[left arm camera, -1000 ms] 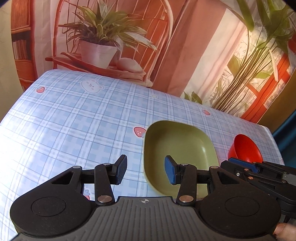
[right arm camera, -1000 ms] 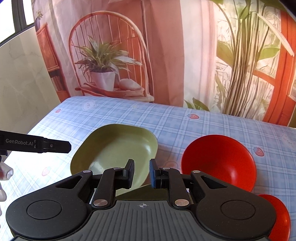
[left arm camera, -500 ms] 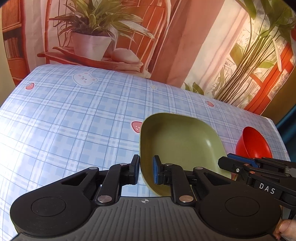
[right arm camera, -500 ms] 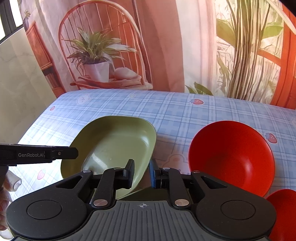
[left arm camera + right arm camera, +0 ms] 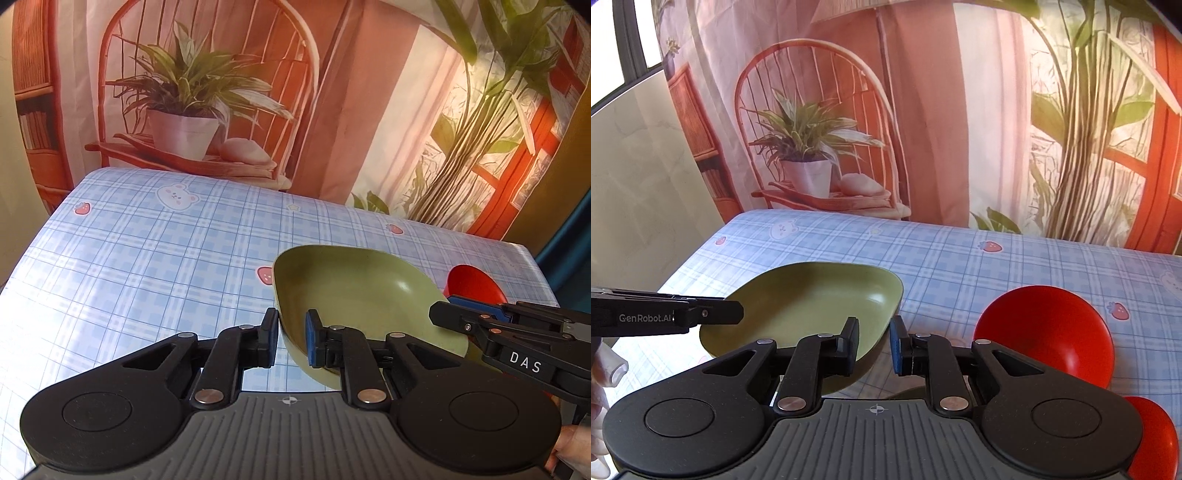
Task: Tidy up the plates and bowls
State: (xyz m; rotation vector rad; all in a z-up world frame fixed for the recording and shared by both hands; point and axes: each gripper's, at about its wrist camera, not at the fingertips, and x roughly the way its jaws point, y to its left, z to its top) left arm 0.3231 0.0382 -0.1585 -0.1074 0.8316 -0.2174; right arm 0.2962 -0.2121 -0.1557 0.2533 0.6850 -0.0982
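Green: one plate (image 5: 812,306) gripped by both grippers; red: two bowls (image 5: 1049,332).

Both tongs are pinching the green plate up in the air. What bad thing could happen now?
The green plate is pinched only at its rim by the left tongs and right tongs, so it might slip or tilt. If the two pull unevenly, it could twist loose. The red bowl sits close by and might get bumped.
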